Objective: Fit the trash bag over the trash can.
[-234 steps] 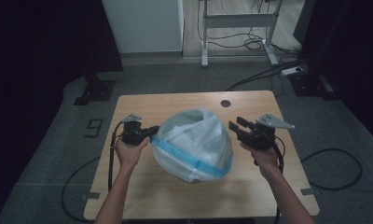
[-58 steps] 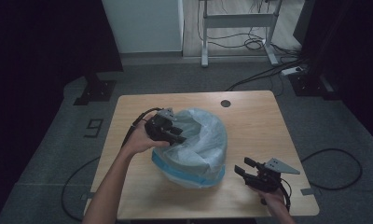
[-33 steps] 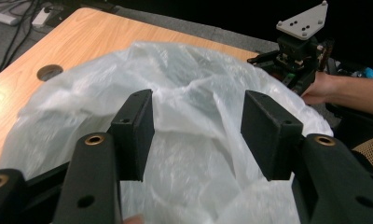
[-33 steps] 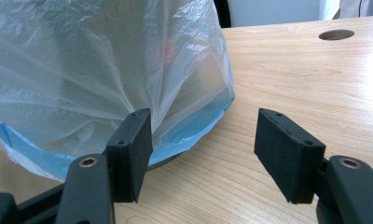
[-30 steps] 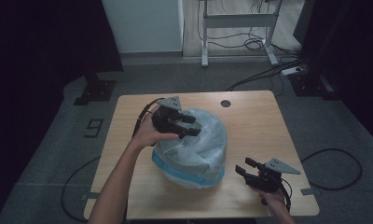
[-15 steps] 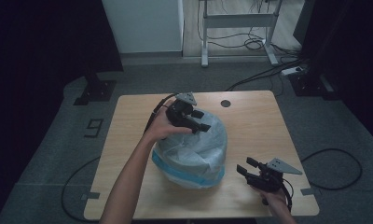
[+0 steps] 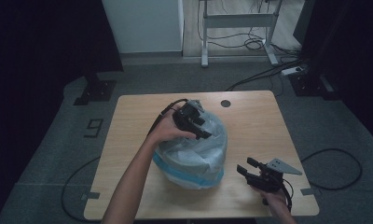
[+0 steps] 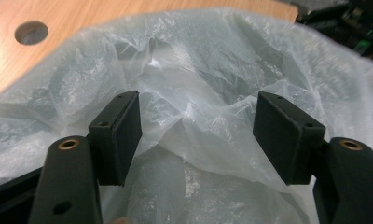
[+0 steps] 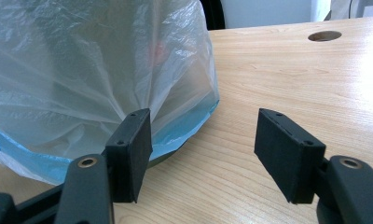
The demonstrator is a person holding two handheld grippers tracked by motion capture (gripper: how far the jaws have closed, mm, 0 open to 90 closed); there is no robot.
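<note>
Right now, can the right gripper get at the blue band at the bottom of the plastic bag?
Probably yes: the right gripper is open, low over the table, and the blue band lies just ahead, unobstructed.

Light wood table [image 7: 128, 140], round hole [image 7: 225, 103] near far edge; plastic-covered mound [image 7: 194, 156] sits mid-table.

The wooden table [image 7: 259, 121] has a round cable hole [image 7: 225, 103] beyond the fingers of the left gripper [image 7: 204, 128], apart from them. Far past those fingers stand a white panel [image 7: 142, 25] and a metal desk frame [image 7: 238, 21], with a power strip [image 7: 294, 70] on the grey carpet [image 7: 49, 154]. A "9" mark [image 7: 95, 128] lies well to the fingers' left. A black cable [image 7: 336, 151] loops on the carpet behind the fingers of the right gripper [image 7: 245, 165].
</note>
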